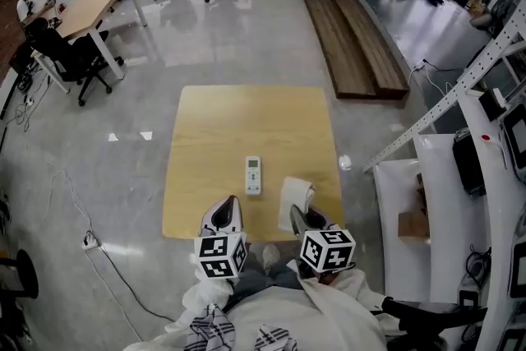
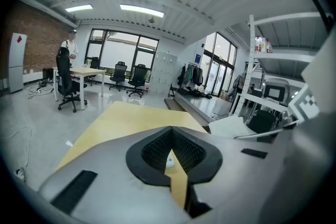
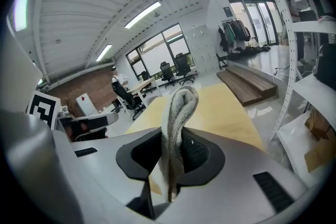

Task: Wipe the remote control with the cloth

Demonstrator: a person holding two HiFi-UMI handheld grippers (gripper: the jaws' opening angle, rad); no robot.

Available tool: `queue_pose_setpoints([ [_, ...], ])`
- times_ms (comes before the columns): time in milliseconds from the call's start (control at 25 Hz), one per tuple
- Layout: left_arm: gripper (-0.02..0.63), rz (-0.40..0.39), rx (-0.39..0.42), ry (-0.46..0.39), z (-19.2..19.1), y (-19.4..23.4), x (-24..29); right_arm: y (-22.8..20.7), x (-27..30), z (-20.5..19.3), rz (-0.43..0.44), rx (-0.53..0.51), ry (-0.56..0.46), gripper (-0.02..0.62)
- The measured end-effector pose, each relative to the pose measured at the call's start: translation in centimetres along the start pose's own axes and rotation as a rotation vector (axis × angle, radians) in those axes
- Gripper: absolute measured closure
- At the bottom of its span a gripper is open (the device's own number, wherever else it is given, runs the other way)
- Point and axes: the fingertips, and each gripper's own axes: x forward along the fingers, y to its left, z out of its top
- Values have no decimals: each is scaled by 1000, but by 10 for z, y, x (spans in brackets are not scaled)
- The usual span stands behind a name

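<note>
Resting on table (image 1: pixel 246 119), remote control (image 1: pixel 253 175), cloth (image 1: pixel 296 197) beside, planks (image 1: pixel 353 45) beyond

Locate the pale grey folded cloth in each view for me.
Head view: cloth right of centre, at the right gripper.
Left gripper view: not in it.
Right gripper view: cloth at centre, pinched between the jaws.
Shared landmark: yellow wooden table, in all three views.

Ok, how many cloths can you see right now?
1: the cloth, clamped in the right gripper, right of the remote control on the table. More could be hidden off-view.
</note>
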Motion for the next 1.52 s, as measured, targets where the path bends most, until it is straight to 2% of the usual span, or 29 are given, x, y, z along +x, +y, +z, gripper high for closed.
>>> queue_pose_setpoints([
  [160,604,20,29,45,-4,6,10,3,18,4,11,17,22,506],
  [280,603,14,8,101,-15,8,20,2,25,0,5,37,57,506],
  [480,603,-11,0,226,-49,1,43,-8,40,-6,-9,34,103,506],
  [680,601,10,0,290,-73,0,54,-10,48,-10,-6,29,135,506],
  [720,579,18,0,307,-78,0,57,-12,48,-11,-8,28,140,506],
  [760,521,24,-1,324,-83,0,60,-14,48,-12,-10,28,146,506],
  [800,492,27,-2,337,-88,0,64,-15,48,-13,-13,27,150,506],
  [1040,386,65,15,383,-113,-2,86,-31,47,-20,-26,19,185,506],
  [1200,365,100,25,430,-126,0,101,-39,47,-22,-27,7,207,506],
  [1520,365,170,36,521,-141,4,119,-46,53,-27,-5,7,247,506],
])
